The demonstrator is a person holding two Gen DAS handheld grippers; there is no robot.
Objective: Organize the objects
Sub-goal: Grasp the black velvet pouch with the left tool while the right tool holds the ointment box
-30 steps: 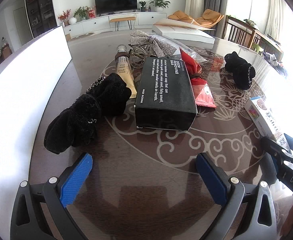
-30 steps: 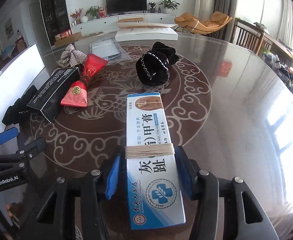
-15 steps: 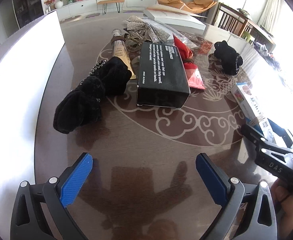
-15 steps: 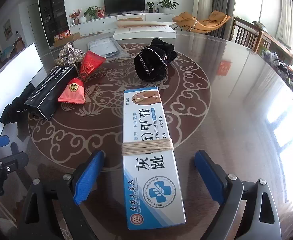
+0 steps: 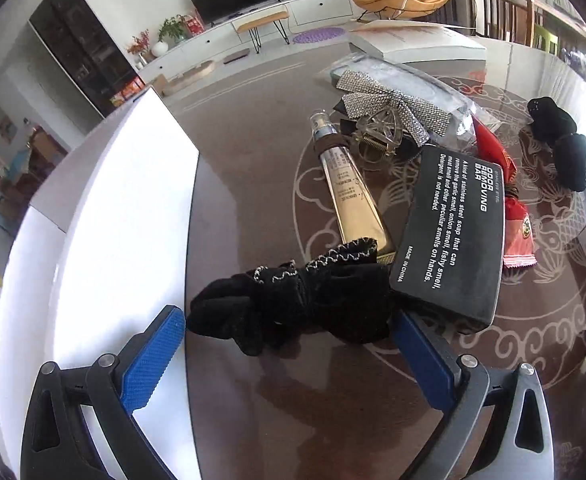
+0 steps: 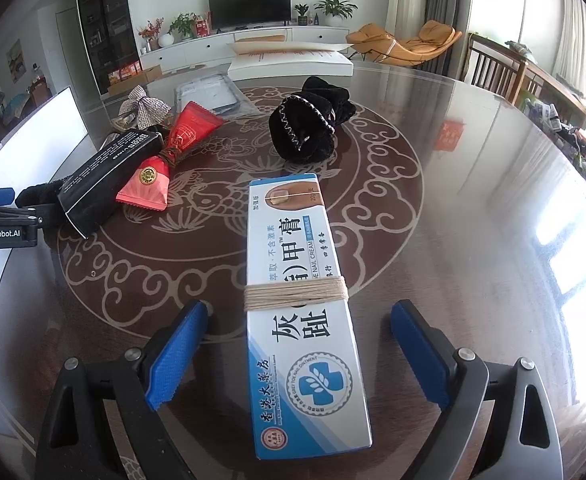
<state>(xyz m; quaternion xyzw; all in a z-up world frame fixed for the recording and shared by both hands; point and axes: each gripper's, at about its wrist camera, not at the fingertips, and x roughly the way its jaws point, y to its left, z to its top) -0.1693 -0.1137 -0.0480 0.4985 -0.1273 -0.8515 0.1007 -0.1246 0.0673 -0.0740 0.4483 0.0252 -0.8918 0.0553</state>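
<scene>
Two grippers stand wide open over the tabletop point(image 6: 473, 208), neither pinching anything. Nearest, the right gripper point(image 6: 297, 356) straddles the nail cream box point(image 6: 305, 320), which lies flat on the glass clear of both blue pads, so that placement looks done. The left gripper point(image 5: 285, 354) frames the near black velvet bow point(image 5: 293, 304), which lies against the black soap box point(image 5: 453, 232), its pads not touching it. Picking up this bow seems the step in hand; the next move calls for lowering and closing on the soft bow without nudging the box. Beyond lie a gold tube point(image 5: 353, 192), a red sachet point(image 5: 515, 228) and a second black bow point(image 6: 309, 128).
</scene>
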